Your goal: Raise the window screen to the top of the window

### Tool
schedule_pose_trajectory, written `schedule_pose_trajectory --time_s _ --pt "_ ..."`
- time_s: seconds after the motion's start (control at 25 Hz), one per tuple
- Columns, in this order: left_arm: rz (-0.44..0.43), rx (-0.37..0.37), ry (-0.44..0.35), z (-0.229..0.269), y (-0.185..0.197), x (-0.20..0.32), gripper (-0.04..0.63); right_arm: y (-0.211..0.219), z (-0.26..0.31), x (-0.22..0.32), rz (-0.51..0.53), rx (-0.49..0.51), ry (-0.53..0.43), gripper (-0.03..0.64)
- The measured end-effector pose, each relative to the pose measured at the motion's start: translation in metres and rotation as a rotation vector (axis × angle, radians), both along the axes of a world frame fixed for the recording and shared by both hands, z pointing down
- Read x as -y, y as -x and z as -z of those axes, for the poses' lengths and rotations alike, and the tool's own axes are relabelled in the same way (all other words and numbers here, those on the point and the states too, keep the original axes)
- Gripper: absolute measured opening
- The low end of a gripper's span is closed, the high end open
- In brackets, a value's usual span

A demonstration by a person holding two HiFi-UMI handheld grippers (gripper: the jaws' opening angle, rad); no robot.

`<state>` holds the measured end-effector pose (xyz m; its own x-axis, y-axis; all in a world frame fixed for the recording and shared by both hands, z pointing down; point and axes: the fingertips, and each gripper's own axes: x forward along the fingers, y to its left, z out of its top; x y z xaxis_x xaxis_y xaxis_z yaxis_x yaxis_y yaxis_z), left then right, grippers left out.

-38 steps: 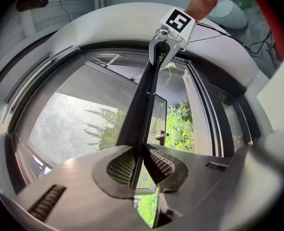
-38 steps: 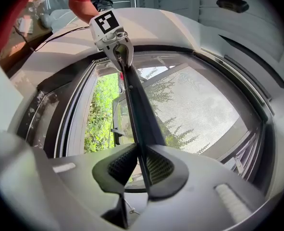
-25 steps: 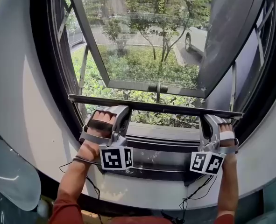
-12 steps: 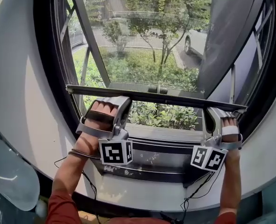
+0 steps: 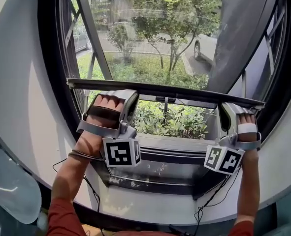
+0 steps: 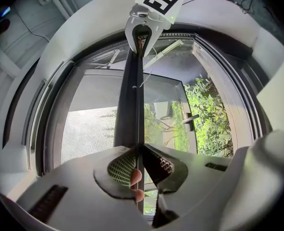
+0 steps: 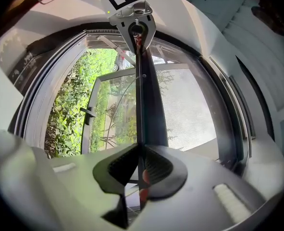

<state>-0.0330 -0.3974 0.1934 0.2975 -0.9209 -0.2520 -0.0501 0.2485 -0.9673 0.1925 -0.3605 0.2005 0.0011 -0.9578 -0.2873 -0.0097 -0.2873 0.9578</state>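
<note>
greenery and a parked car (image 5: 209, 41) lie beyond the dark window frame (image 5: 49, 82). the screen rail (image 5: 170, 93) sits low and level, a little above the sill (image 5: 175, 142), with the left gripper (image 6: 139, 153) and right gripper (image 7: 141, 153) each clamped on it near its ends. uneven lifting could tilt and jam it in the side tracks, or the thin rail could slip the pads. nothing blocks the way upward.

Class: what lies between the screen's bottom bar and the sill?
In the head view, an open gap separates the screen bar from the sill; shrubs show through.
</note>
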Motion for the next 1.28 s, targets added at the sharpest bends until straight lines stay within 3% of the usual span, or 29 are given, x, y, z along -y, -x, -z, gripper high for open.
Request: schedule_pose_trajectory --time_s 0.6,0.84,1.28 --pt "0.025 -0.001 -0.072 0.053 0.000 0.003 0.050 0.001 0.055 0.003 -0.045 -0.041 -0.082 0.052" --pt "0.032 0.006 -0.056 0.074 -0.002 0.003 0.049 -0.001 0.074 0.002 -0.039 -0.028 -0.093 0.054" --pt "0.062 0.006 -0.131 0.097 0.001 0.002 0.051 0.001 0.095 0.003 -0.050 -0.039 -0.154 0.054"
